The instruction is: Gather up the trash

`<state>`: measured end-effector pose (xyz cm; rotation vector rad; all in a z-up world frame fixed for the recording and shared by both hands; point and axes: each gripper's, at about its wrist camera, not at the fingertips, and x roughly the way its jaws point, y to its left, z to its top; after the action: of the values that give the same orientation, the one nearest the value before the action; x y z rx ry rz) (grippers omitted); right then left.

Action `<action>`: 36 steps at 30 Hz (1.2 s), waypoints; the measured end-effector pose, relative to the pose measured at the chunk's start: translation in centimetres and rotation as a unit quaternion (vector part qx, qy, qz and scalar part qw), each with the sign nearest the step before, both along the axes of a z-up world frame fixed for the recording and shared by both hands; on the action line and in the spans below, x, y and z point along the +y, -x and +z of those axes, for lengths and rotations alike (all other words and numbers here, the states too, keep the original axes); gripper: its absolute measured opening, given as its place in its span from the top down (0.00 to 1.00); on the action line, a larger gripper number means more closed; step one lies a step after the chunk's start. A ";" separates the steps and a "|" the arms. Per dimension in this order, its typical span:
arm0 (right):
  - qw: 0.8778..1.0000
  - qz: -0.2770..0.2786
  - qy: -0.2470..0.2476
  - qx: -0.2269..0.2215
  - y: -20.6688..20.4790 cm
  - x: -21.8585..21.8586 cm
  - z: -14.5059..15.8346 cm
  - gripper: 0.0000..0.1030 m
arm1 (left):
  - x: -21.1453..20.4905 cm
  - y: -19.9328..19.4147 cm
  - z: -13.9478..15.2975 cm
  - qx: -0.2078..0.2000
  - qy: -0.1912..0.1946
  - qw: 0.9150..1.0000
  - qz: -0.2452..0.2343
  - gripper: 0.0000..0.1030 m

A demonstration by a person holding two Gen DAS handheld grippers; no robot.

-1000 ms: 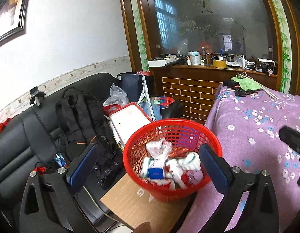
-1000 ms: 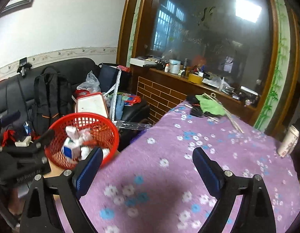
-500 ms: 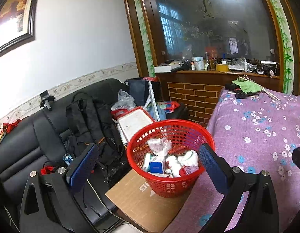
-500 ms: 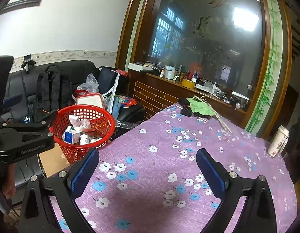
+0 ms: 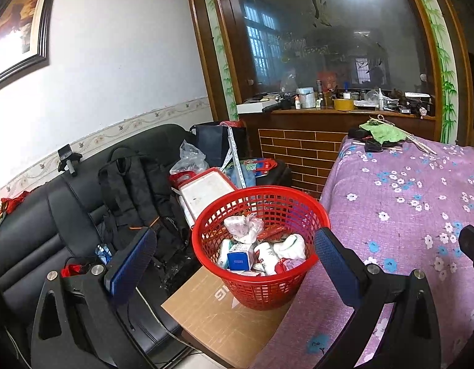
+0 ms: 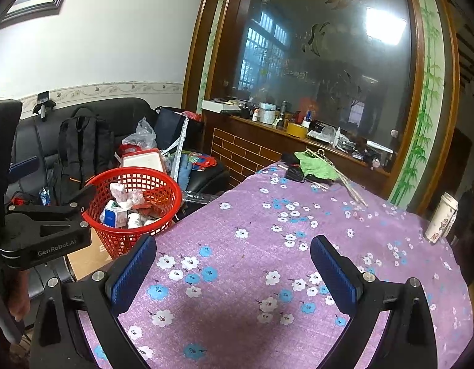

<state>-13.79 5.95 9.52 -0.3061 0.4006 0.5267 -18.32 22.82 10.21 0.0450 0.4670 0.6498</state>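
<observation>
We are holding the left gripper [image 5: 233, 258] and right gripper [image 6: 233, 264] wide apart and empty. The trash is sitting in the red basket [image 5: 261, 289], at twelve o'clock from the left, suggesting collection is done.

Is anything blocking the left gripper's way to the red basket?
Nothing visible does. The left gripper is open and empty, and the red basket sits straight ahead on the cardboard sheet, its top uncovered.
</observation>
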 end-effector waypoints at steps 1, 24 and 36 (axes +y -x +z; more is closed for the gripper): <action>1.000 0.000 0.001 0.001 0.0 0.0 0.0 0.01 | 0.0 0.0 0.0 0.000 0.001 1.000 -0.001 0.01; 1.000 -0.002 -0.002 0.010 -0.3 0.0 -0.3 0.01 | -0.1 0.0 -0.1 0.002 -0.002 1.000 0.003 0.01; 1.000 -0.006 -0.003 0.016 -0.5 -0.2 -0.6 0.01 | -0.2 0.0 -0.2 0.002 -0.001 1.000 0.002 0.01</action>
<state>-13.33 5.71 8.93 -0.2894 0.4320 0.5218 -18.33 22.66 10.05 0.0483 0.4711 0.6549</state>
